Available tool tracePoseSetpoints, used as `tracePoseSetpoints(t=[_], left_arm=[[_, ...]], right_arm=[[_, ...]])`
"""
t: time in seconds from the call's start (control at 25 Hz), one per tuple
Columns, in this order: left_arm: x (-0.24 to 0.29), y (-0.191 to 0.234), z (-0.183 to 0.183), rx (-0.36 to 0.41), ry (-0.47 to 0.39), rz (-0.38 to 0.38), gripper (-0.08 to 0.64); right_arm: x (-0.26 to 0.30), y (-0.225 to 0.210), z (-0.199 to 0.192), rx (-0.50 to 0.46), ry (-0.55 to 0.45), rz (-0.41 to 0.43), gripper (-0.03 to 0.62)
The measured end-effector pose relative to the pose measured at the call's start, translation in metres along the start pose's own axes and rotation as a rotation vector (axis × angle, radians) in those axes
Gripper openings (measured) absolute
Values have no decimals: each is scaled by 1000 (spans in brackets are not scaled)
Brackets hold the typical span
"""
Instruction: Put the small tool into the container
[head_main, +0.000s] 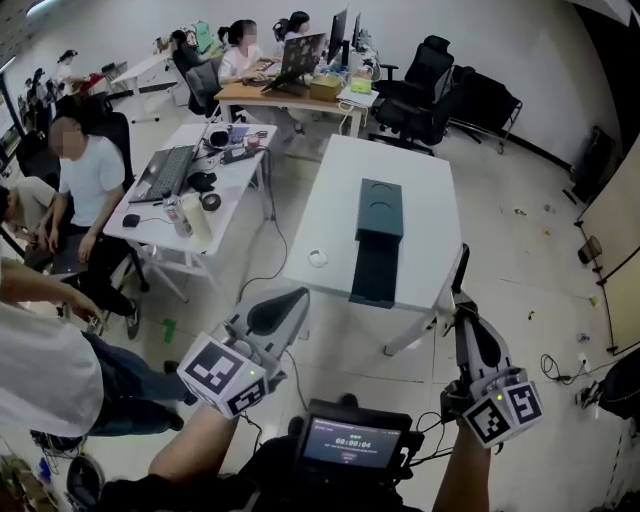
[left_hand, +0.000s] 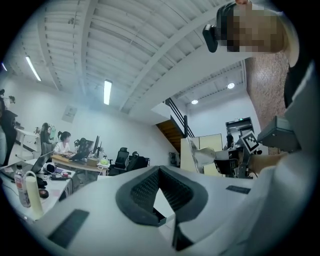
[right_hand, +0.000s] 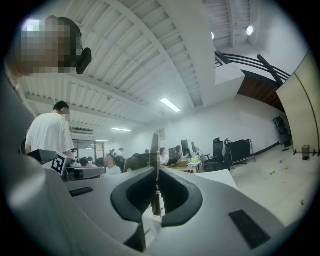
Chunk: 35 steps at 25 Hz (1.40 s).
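Observation:
A long dark teal container (head_main: 378, 240) lies on the white table (head_main: 340, 180) ahead of me. My right gripper (head_main: 461, 300) is held short of the table's near right corner, shut on the small tool (head_main: 462, 266), a thin dark flat strip that sticks out past the fingertips. In the right gripper view the tool (right_hand: 156, 150) stands on edge, pinched between the right gripper's (right_hand: 157, 172) pads. My left gripper (head_main: 298, 295) hovers over the floor before the table's near left corner. In its own view the left gripper (left_hand: 159, 171) has its tips together with nothing in them.
A small white ring (head_main: 317, 258) lies on the table left of the container. A desk (head_main: 150, 215) with keyboard and bottles stands at the left, with a seated person (head_main: 88, 180) beside it. Office chairs (head_main: 425, 90) stand behind. A screen device (head_main: 350, 440) hangs at my chest.

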<state>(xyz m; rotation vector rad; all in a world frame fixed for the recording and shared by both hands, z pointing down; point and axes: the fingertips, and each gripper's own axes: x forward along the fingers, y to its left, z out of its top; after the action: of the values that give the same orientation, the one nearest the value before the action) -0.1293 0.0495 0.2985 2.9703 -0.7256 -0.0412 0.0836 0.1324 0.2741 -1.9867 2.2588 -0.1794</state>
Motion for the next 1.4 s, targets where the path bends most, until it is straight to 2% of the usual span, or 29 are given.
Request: tracePoseSetpoints(t=[0.32,0.56,0.92,1.16,1.4], left_arm=[[68,52,2,23,1,62,11],[147,70,13,39,3,116,11],[239,102,17,53,2,199,11],[257,128,13,51,11,183,11],[251,154,9,43,22,150,11]], right_arm=[[89,-53,-9,40,11,65,15],[144,-121,6,60,5,123,15],[216,-194,18,55,20,217,15],[247,-200,7,64,34,209,15],[261,-186,-10,91,66,159,15]])
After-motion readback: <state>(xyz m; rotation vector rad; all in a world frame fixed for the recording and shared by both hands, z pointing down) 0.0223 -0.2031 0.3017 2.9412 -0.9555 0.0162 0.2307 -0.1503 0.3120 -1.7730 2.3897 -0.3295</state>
